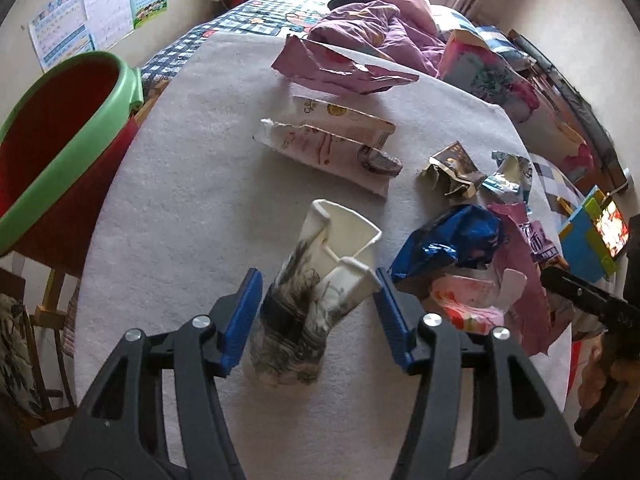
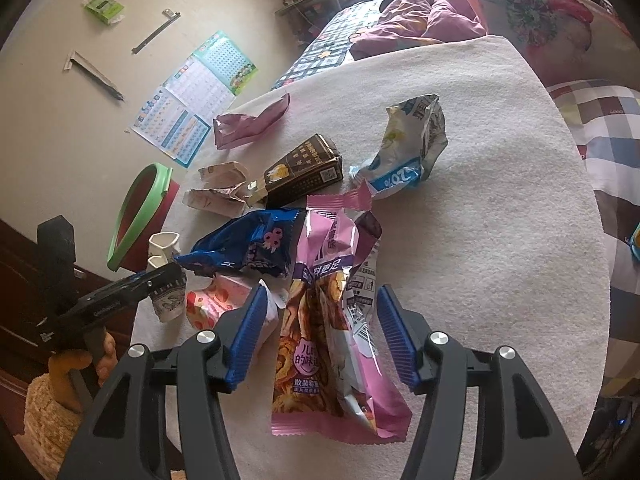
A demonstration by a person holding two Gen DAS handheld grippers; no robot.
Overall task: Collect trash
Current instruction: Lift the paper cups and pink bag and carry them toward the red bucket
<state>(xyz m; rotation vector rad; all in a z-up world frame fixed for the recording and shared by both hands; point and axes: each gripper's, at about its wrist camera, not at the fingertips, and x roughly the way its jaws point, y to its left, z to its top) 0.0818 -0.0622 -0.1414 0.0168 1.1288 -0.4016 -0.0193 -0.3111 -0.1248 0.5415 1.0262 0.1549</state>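
Note:
A crushed white paper cup (image 1: 316, 304) with grey print lies on the pale cloth (image 1: 192, 208) between the blue pads of my left gripper (image 1: 318, 288). The jaws are open around it, the right pad just at the cup's bent rim. My right gripper (image 2: 322, 292) is open too, straddling a pink snack bag (image 2: 320, 344) that lies flat on the cloth without pressing it. A blue wrapper (image 2: 248, 248) and a pink-and-red packet (image 2: 212, 300) lie just left of that bag. The red bin (image 1: 60, 152) with a green rim stands off the cloth's left edge.
More litter lies farther back: a flattened white carton (image 1: 332, 140), torn pink paper (image 1: 340, 68), a brown carton (image 2: 304, 172) and a white-and-blue bag (image 2: 408, 152). Purple bedding (image 1: 380, 28) is heaped behind. A wooden chair (image 1: 44, 312) stands under the bin.

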